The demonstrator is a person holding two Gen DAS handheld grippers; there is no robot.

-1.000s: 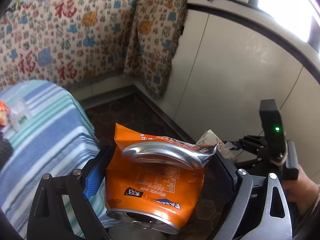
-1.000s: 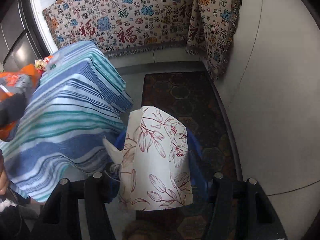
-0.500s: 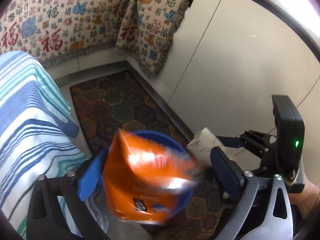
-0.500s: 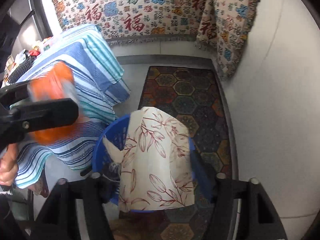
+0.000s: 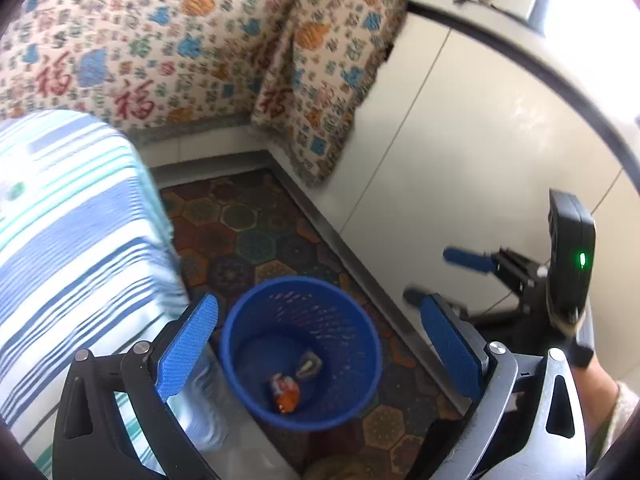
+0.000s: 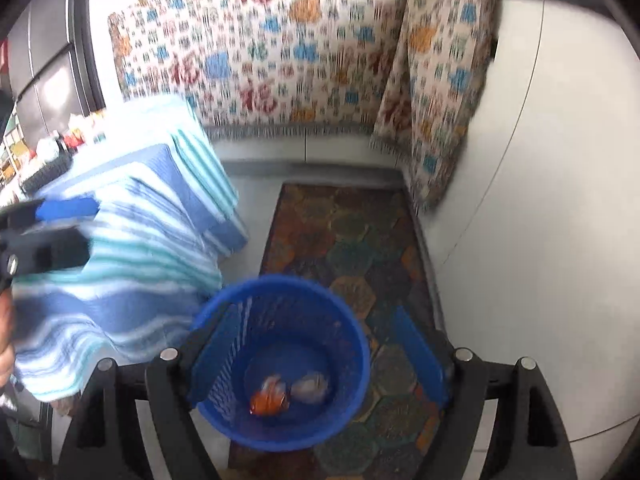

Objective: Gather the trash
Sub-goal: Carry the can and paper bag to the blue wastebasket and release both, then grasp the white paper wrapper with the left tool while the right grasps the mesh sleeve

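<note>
A blue mesh waste bin [image 5: 356, 392] stands on the floor below both grippers. At its bottom lie a crushed orange can [image 5: 286, 394] and a crumpled floral paper cup [image 5: 308, 366]. My left gripper [image 5: 320, 350] hangs above the bin, open, with nothing between its blue pads. My right gripper [image 6: 318, 354] is open and empty too, straddling the bin [image 6: 280, 279] from above, where the can [image 6: 270, 400] and the cup [image 6: 312, 388] show again. Each gripper appears in the other's view: the right gripper [image 5: 440, 278] at the right, the left gripper [image 6: 60, 228] at the left edge.
A table under a blue and white striped cloth [image 5: 68, 240] stands just left of the bin. A dark hexagon-patterned rug [image 6: 352, 232] covers the floor. White cabinet fronts [image 5: 480, 160] close the right side, and patterned cloths [image 5: 160, 40] hang behind.
Both grippers opened and let go. The orange can left the left gripper and the floral cup left the right one, and both now lie in the bin.
</note>
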